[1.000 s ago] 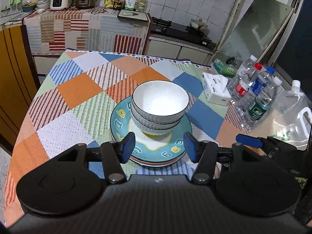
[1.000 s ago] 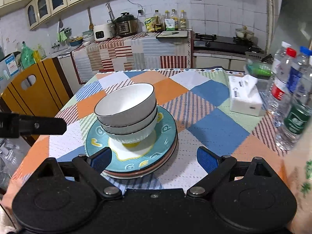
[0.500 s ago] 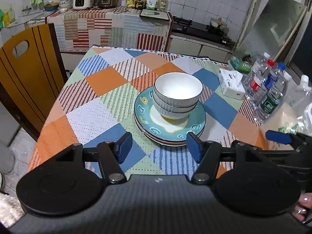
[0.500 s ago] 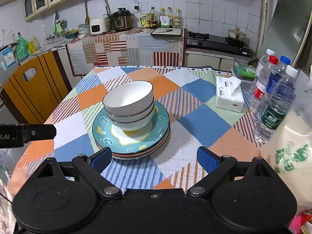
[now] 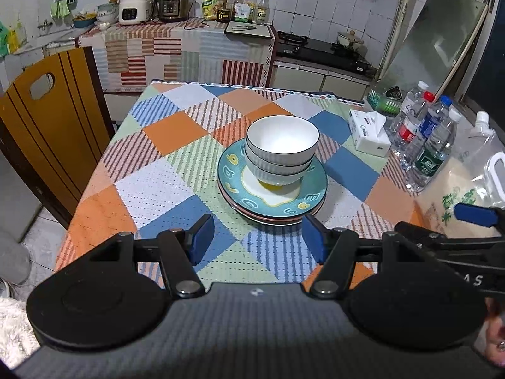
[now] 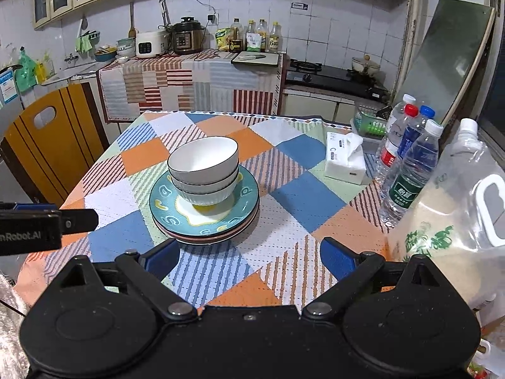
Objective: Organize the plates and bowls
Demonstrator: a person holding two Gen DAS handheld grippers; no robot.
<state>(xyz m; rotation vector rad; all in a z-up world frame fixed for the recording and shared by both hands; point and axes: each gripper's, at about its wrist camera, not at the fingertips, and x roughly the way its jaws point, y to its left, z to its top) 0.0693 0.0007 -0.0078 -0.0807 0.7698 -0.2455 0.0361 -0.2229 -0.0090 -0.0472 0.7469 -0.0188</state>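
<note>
Three white bowls with dark rims sit nested one inside another, and the stack stands on a pile of plates near the middle of the desk, which is covered by a checked cloth in orange, blue, green and white. The top plate is teal with yellow letters and a fried-egg pattern; pink and white rims of other plates show beneath it.

The left hand-held gripper hovers over the near edge of the desk, just short of the plates, its blue-padded jaws spread wide with nothing between them. The right hand-held gripper is also held above the near edge, its jaws wide apart and holding nothing, with the plates ahead and a little to its left.

To the right of the plates lie a tissue pack, a cluster of water bottles and a large clear jug. A wooden chair stands at the left side of the desk.
</note>
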